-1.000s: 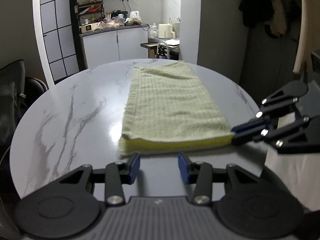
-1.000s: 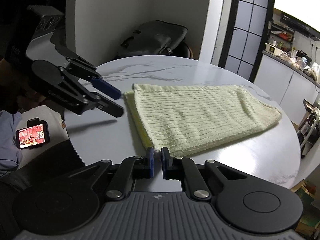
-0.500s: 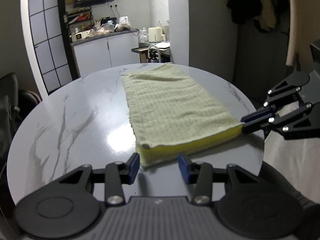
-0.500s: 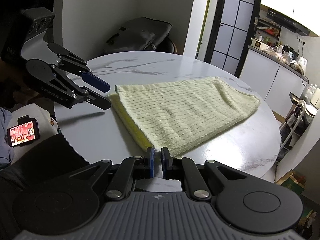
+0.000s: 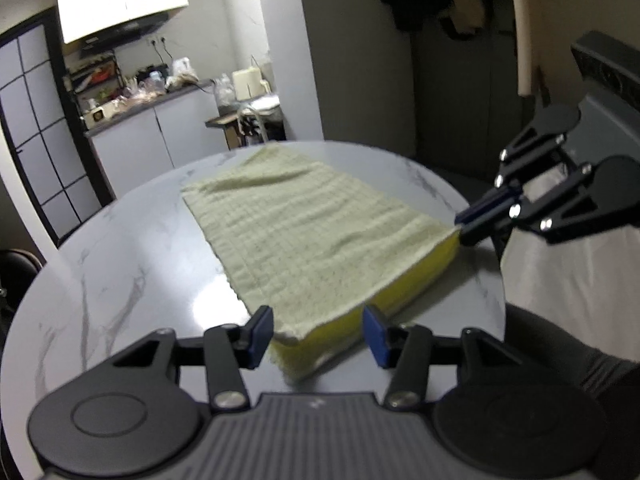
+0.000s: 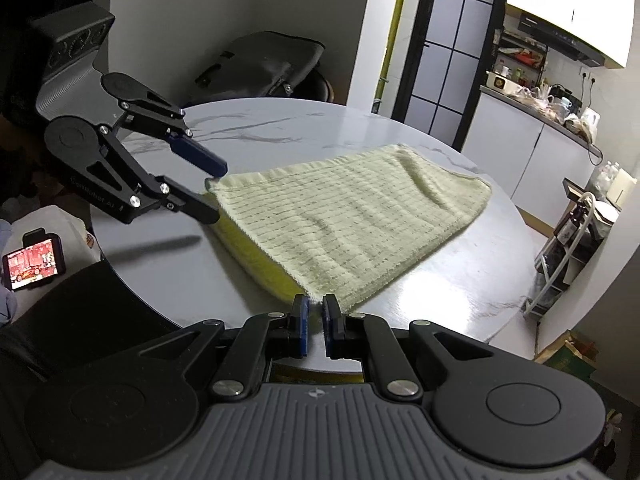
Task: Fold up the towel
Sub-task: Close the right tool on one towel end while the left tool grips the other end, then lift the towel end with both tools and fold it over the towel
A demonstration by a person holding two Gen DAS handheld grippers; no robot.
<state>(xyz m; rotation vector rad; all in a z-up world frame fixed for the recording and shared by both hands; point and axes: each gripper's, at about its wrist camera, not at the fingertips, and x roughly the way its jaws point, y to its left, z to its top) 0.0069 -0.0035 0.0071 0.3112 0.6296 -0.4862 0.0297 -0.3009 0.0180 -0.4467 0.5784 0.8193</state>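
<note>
two tongs [image 5: 318, 334] [image 6: 315, 320], one towel [image 5: 304, 232], one table [image 5: 120, 280]

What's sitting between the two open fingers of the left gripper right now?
The near corner of the towel lies between the left gripper's open fingers, seen in the left wrist view; nothing else sits there.

Pale yellow towel [image 5: 304, 236], folded, near end lifted

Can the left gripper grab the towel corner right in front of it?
Probably yes. The left gripper is open, its fingers either side of the towel corner, with nothing between them. The right gripper pinches the other corner.
</note>
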